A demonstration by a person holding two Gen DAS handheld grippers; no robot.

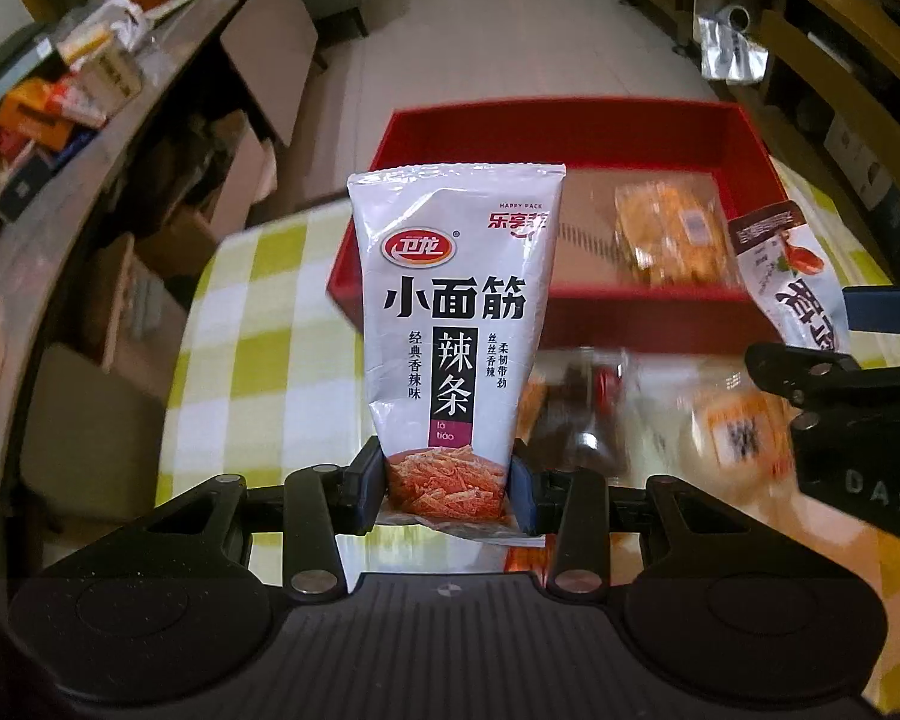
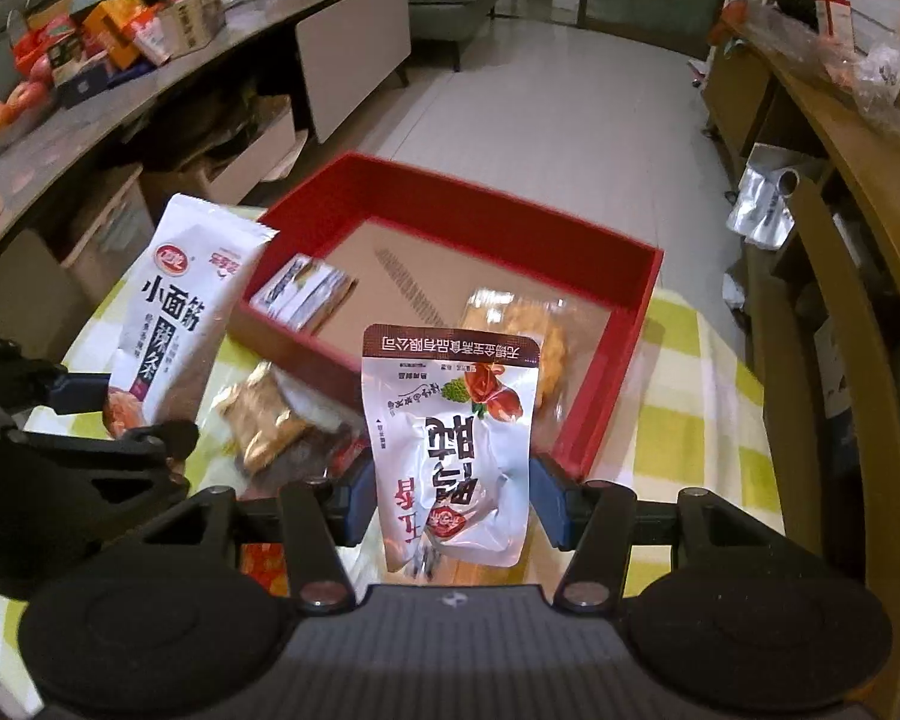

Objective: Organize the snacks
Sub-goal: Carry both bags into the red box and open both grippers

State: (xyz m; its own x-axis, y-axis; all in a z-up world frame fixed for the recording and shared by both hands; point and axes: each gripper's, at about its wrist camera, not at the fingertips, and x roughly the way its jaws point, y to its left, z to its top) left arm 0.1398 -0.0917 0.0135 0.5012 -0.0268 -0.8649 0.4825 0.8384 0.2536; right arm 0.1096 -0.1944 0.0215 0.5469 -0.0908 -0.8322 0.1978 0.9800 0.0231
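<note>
My left gripper (image 1: 448, 489) is shut on a tall white spicy-strip snack packet (image 1: 453, 324), held upright above the table in front of the red box (image 1: 558, 126). The packet also shows in the right wrist view (image 2: 177, 312). My right gripper (image 2: 450, 507) is shut on a white duck-leg snack pouch (image 2: 453, 444), held upside down near the box's front wall (image 2: 306, 354). The pouch shows at the right of the left wrist view (image 1: 792, 282). Inside the box lie a clear orange cracker pack (image 1: 669, 234) and small striped packets (image 2: 306, 294).
Loose snack packets (image 2: 264, 420) lie on the yellow-checked tablecloth (image 1: 252, 312) in front of the box. A cluttered long counter (image 2: 120, 42) runs along the left. A wooden shelf unit (image 2: 822, 192) stands on the right. Tiled floor lies beyond the table.
</note>
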